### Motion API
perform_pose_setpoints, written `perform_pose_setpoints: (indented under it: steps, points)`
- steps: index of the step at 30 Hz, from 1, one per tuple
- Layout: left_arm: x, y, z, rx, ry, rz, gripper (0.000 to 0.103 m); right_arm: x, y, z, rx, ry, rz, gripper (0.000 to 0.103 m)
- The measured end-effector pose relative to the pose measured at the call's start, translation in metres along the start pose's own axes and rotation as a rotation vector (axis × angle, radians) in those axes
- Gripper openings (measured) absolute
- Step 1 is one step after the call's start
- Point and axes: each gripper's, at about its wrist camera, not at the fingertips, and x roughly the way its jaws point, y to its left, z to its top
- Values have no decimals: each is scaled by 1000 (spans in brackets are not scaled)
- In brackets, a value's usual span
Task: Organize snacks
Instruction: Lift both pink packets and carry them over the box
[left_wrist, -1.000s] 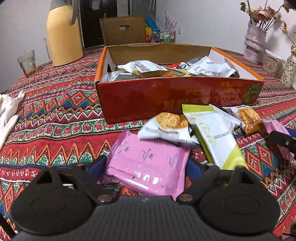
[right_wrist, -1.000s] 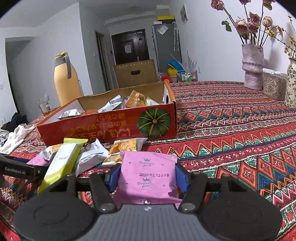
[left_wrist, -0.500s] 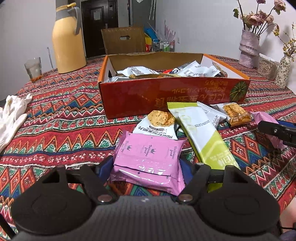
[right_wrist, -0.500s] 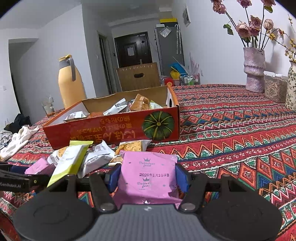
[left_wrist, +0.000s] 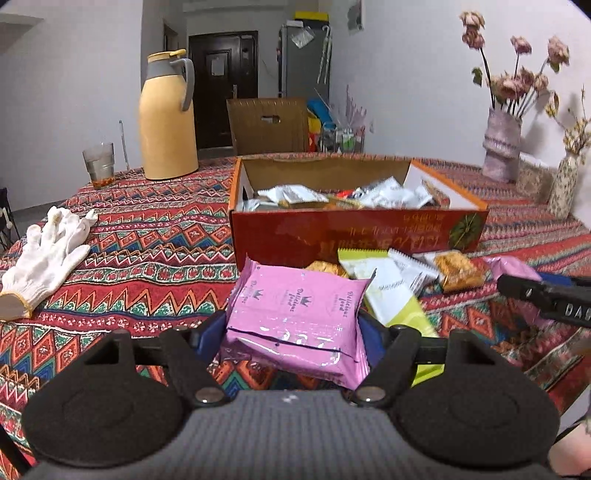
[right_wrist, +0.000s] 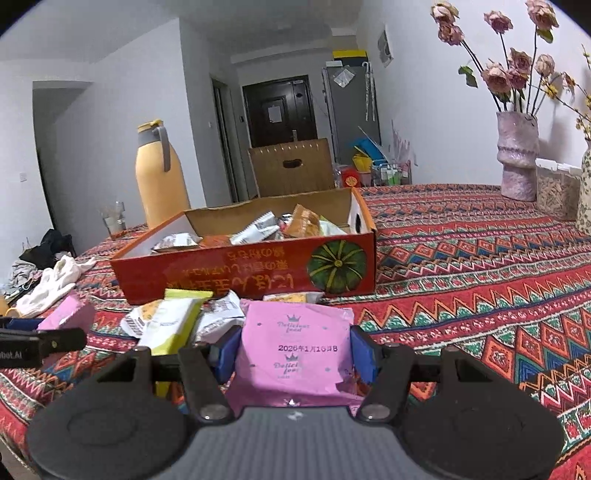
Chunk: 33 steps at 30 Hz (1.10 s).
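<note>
My left gripper (left_wrist: 291, 334) is shut on a pink snack packet (left_wrist: 295, 306), its blue pads pressing both sides, and holds it tilted just above the tablecloth. The right gripper (right_wrist: 295, 352) is shut on a second pink packet (right_wrist: 295, 332) of the same kind. Ahead of both stands the open red cardboard box (left_wrist: 332, 232) (right_wrist: 240, 273) with several wrapped snacks inside. Loose snacks lie in front of it: a green-and-white packet (left_wrist: 388, 291) (right_wrist: 173, 325), white packets and an orange cracker packet (left_wrist: 456, 271). A finger of each gripper shows at the edge of the other's view.
A yellow thermos jug (left_wrist: 168, 118) and a glass (left_wrist: 99, 166) stand at the back left. White gloves (left_wrist: 44, 254) lie on the left of the patterned tablecloth. Vases with flowers (left_wrist: 504, 147) stand at the back right near the wall.
The left gripper's jaws closed onto the pink packet, then rose and drew back with it, so the box looks farther off. The right gripper kept its packet and barely moved.
</note>
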Motion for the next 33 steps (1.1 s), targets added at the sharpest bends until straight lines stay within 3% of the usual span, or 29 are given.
perform_pose_setpoints:
  steps: [16, 33]
  points:
    - [-4, -5, 20, -69, -67, -9, 74, -6, 20, 14, -52, -63, 37, 61]
    - [19, -12, 66, -87, -126, 6, 74, 21, 18, 45, -58, -122, 21, 61]
